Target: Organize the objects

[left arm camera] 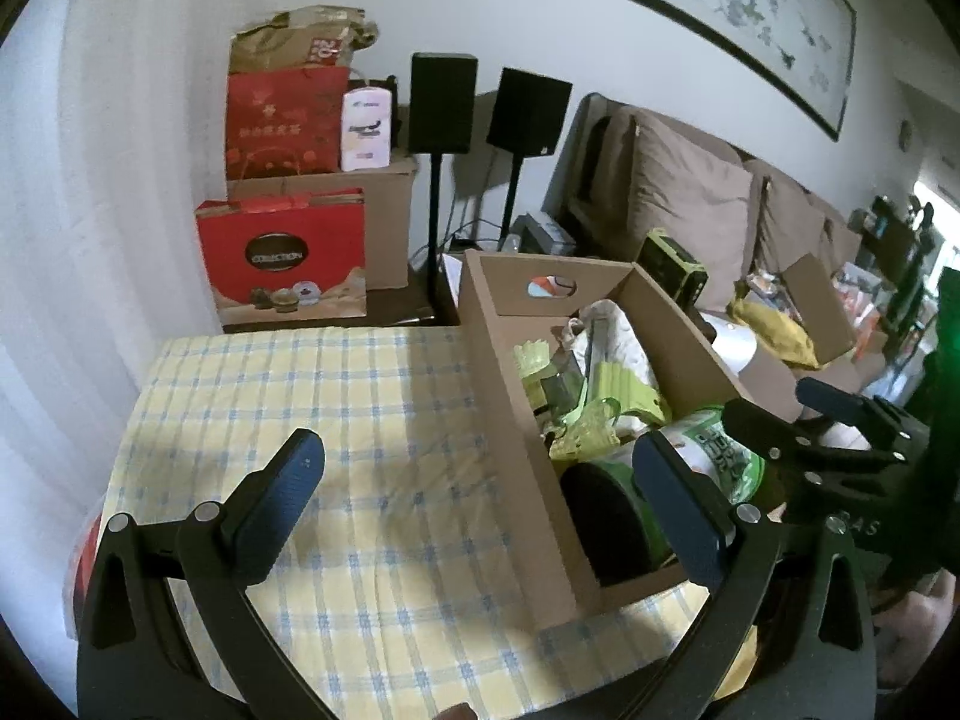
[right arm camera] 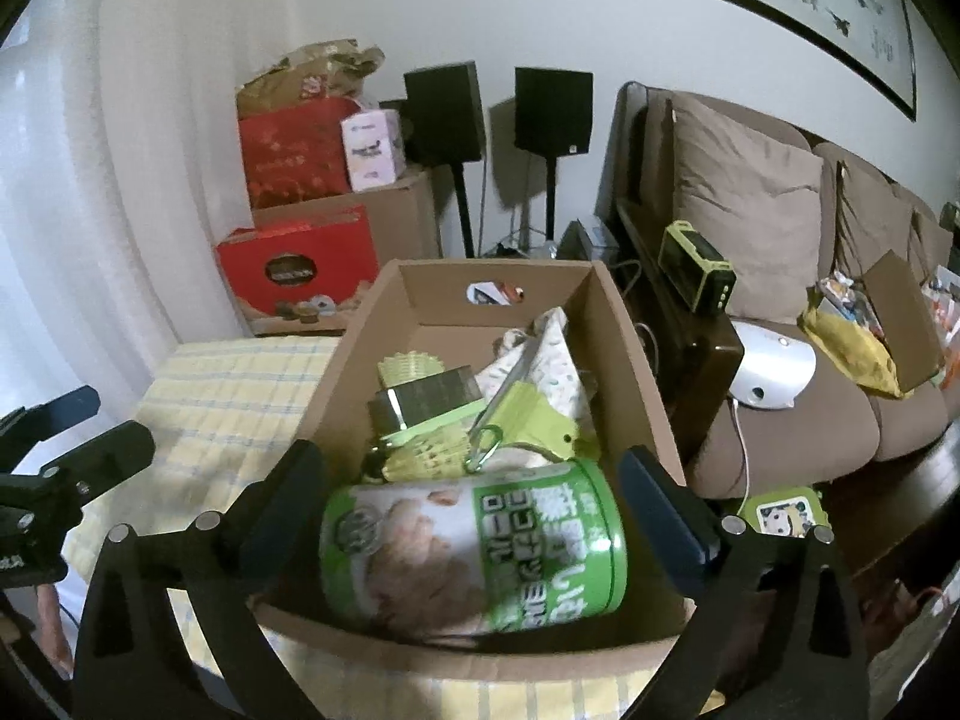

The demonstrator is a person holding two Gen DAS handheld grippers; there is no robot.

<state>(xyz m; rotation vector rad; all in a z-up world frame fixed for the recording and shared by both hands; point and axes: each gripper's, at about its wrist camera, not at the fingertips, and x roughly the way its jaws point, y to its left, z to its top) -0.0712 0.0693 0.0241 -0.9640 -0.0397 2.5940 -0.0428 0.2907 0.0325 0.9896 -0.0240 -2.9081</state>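
The green can (right arm camera: 474, 546) lay on its side at the near end of the cardboard box (right arm camera: 360, 354), between the spread fingers of the right claw (right arm camera: 474, 516) but with a gap on both sides, so nothing was pinched. Just beyond the can, farther from that claw, sat a heap of other items: a green folded fan (right arm camera: 528, 426), a carabiner (right arm camera: 483, 450), a small dark box with a green band (right arm camera: 426, 402), a pale green ribbed piece (right arm camera: 411, 366) and a patterned cloth bag (right arm camera: 540, 348). The far end of the box floor was bare.

The left claw (left arm camera: 480, 486) was spread wide too and held nothing. One finger hung over the checked cloth (left arm camera: 336, 420) covering the desk, the other over the near corner of the box, with the can's dark end (left arm camera: 606, 516) just behind it. The right claw showed at the right edge of that view, above the box.

Judging from this, the sorting looked largely done: every loose small item in view already sat inside the box, and the cloth to the left of the left claw carried nothing. What remained, if anything, could not be told from these views; the clutter on the sofa (right arm camera: 780, 408), well off to the right of the right claw, may or may not belong to the job.
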